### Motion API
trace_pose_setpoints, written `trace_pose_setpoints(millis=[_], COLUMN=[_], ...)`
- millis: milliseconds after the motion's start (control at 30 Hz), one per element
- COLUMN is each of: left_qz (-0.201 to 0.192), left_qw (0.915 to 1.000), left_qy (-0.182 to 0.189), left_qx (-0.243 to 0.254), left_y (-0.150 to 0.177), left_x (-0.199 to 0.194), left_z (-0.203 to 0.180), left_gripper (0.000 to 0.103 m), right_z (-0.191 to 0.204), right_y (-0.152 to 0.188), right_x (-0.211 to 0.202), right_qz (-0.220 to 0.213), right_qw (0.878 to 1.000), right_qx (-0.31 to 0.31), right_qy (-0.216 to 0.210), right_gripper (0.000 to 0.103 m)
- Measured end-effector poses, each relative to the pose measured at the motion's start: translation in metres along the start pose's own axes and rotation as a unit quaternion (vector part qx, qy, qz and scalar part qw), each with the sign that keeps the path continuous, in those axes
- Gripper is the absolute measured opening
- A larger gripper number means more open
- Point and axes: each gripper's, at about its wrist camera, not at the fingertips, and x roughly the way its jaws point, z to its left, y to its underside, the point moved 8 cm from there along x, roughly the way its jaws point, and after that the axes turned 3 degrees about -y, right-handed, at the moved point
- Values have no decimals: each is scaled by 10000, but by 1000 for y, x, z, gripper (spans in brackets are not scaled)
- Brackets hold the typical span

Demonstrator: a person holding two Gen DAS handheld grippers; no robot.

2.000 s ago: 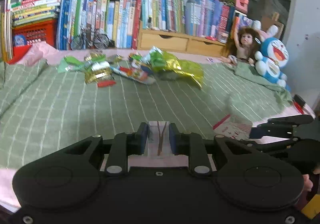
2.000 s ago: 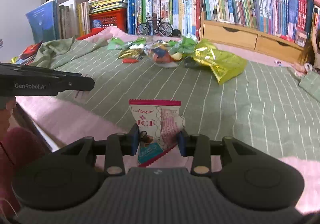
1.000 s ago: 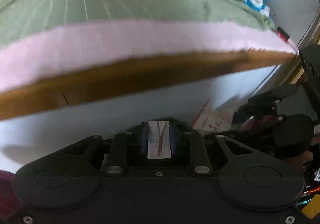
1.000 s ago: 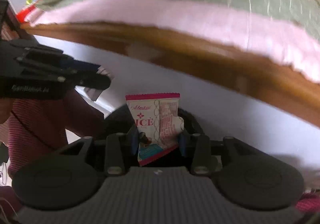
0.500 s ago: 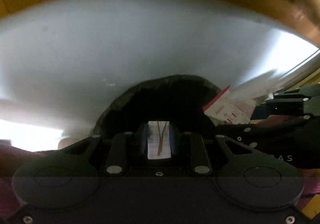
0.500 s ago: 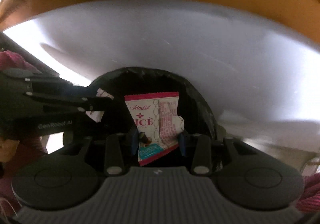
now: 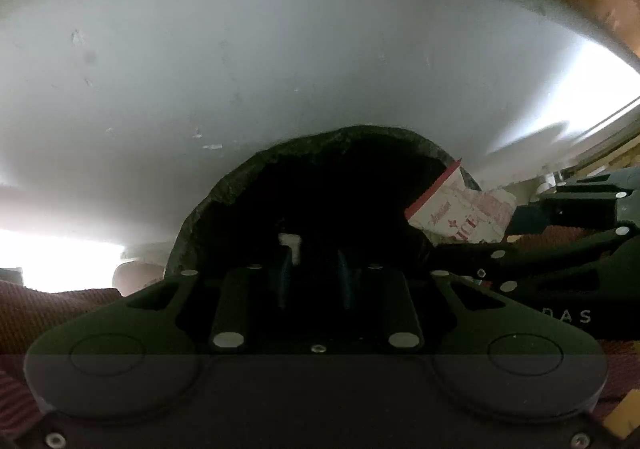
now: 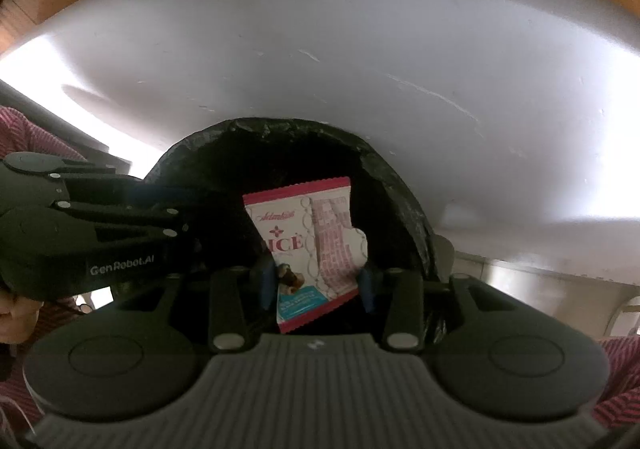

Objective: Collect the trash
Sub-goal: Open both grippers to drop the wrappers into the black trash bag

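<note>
Trash in the form of a pink-and-white snack wrapper (image 8: 316, 249) is seen upright between the pads of the right gripper (image 8: 316, 283), whose jaws are opening, a gap showing at each pad; it hangs over the dark mouth of a black-lined bin (image 8: 404, 205), set against a white panel (image 8: 360, 49); the left gripper (image 7: 312, 277) is pointed into the same bin (image 7: 248, 177), its jaws parted, a pale scrap (image 7: 291, 245) glimpsed just beyond the left pad; a red striped sleeve (image 8: 24, 129) is visible at the left edge.
</note>
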Motion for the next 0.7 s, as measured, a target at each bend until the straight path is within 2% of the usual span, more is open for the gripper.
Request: trace_pose_setpoints(millis=[133,200,267,433,567,700], left_qz=[103,104,88,30,-49,-387], left_qw=[9999,9999,10000,10000,10000,9990], left_qy=[-10,-31,-43,-87,-37,208], left_qx=[-10,3,4,-14,-26,86], left_y=[2,2,2,2,2,-1], left_x=[7,7,6,3,-6,-32], left_z=[-2,-3,-4,-2,1,-2], left_gripper=[22,26,38,50,61,69], right_z=[0,0,1,-1,-3,4], right_y=[0,0,0,-1,-2,-6], right_x=[1,1,2,1,-7,-31], right_qz=[6,10,-16,-37,-104,-386], right_qw=[10000,10000,10000,10000,9999,9980], right_qx=[-4,-21,-37,-41,-119,-491], right_qy=[-8,8,36,-17,25,65], right_gripper=[49,52,58,70,74,78])
